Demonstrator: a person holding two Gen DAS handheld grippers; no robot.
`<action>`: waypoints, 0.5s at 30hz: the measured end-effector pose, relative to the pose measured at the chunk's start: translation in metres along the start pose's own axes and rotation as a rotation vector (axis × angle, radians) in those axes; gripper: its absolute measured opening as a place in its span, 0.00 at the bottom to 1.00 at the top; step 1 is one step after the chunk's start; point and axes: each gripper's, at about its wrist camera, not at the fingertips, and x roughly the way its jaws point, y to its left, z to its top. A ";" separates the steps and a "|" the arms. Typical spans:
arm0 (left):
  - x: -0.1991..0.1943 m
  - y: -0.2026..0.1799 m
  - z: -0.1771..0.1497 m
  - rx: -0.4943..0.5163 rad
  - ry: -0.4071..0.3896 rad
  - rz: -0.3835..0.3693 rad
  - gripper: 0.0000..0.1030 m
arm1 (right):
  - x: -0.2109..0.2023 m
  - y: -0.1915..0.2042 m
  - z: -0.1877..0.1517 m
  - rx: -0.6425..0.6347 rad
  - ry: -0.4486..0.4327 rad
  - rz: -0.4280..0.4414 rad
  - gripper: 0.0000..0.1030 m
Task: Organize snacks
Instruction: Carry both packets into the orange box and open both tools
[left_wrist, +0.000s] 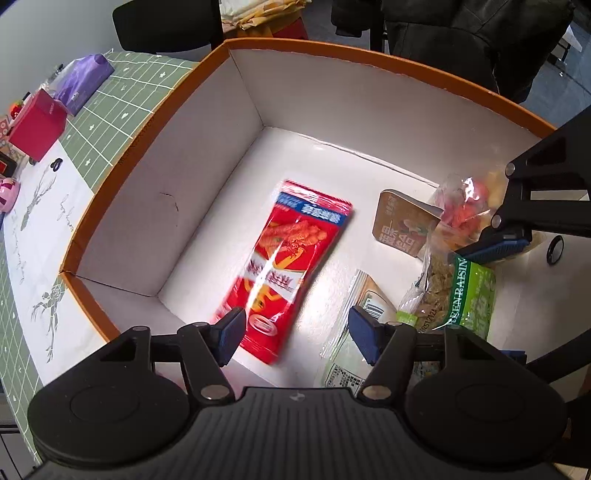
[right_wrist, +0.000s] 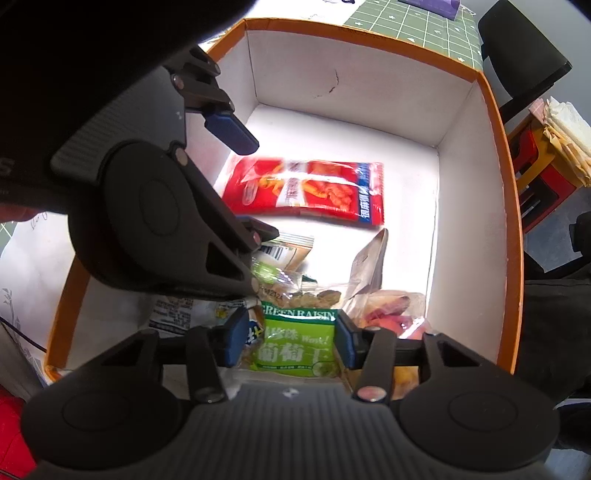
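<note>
Red snack packet (left_wrist: 286, 266): lies flat on the white floor of the orange-rimmed box (left_wrist: 155, 122), on the emptier side, blurred as if just let go; laid flat, it probably leaves room for more.
Left gripper (left_wrist: 295, 332): hovers over the packet's near end with jaws spread apart, gripping nothing; the pads do not press on the packet.
Green raisin bag (right_wrist: 297, 341): sits among the piled snacks at the other side of the box, framed by the right gripper's pads.
Right gripper (right_wrist: 290, 341): jaws partly open on either side of the raisin bag; whether the pads actually press on it cannot be told.
Neighbouring snacks: a brown pouch (left_wrist: 400, 221), a clear bag of red and yellow pieces (left_wrist: 465, 206) and a clear bag of nuts (left_wrist: 434, 284) crowd the raisin bag.
In the way: the two grippers work close together inside the box walls.
Outside the box: a red cube box (left_wrist: 37, 125) and a purple pack (left_wrist: 83, 81) on the tabletop (left_wrist: 122, 92).
</note>
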 end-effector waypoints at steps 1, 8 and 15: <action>-0.003 0.000 0.000 -0.004 -0.005 0.000 0.73 | -0.002 0.001 -0.001 -0.004 -0.002 -0.002 0.49; -0.031 0.003 -0.010 -0.050 -0.063 -0.019 0.74 | -0.019 0.012 -0.003 -0.021 -0.041 -0.029 0.61; -0.061 0.005 -0.027 -0.099 -0.114 -0.027 0.74 | -0.040 0.025 -0.006 -0.026 -0.084 -0.082 0.62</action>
